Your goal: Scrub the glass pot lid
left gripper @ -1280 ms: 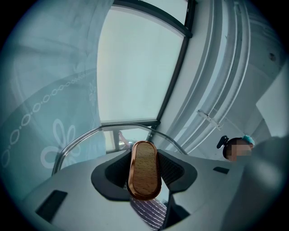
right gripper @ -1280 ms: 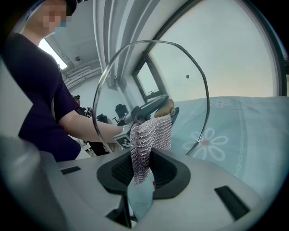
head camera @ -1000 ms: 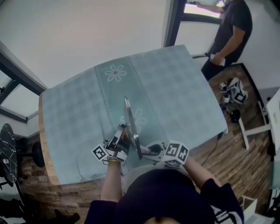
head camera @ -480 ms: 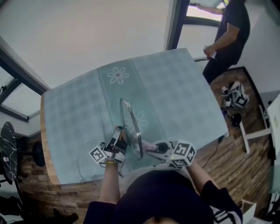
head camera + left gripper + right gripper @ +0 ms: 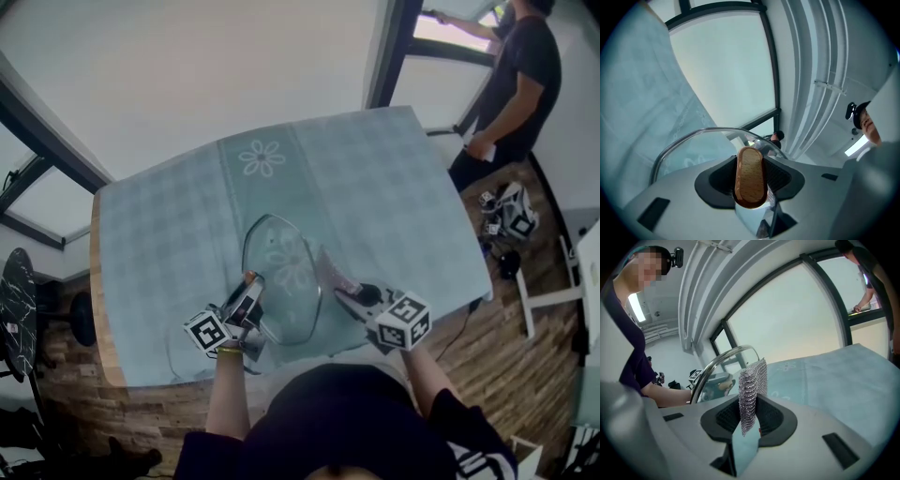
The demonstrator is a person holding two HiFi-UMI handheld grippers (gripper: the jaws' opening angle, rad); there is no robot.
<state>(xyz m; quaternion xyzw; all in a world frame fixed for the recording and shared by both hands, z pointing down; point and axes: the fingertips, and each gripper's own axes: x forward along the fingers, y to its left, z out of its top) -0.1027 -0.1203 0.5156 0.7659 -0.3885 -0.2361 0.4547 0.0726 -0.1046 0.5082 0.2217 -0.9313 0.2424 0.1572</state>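
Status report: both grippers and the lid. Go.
Left gripper shut on wooden knob. Right gripper shut on mesh scrubber. Glass lid held tilted, scrubber beside its rim, contact unclear. Nothing in the way.

Teal checked tablecloth (image 5: 394,187); person (image 5: 520,84) stands by window (image 5: 448,26).

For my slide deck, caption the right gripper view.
Right hand-held gripper clamps a mesh scrubber, facing the glass pot lid above a teal tablecloth.
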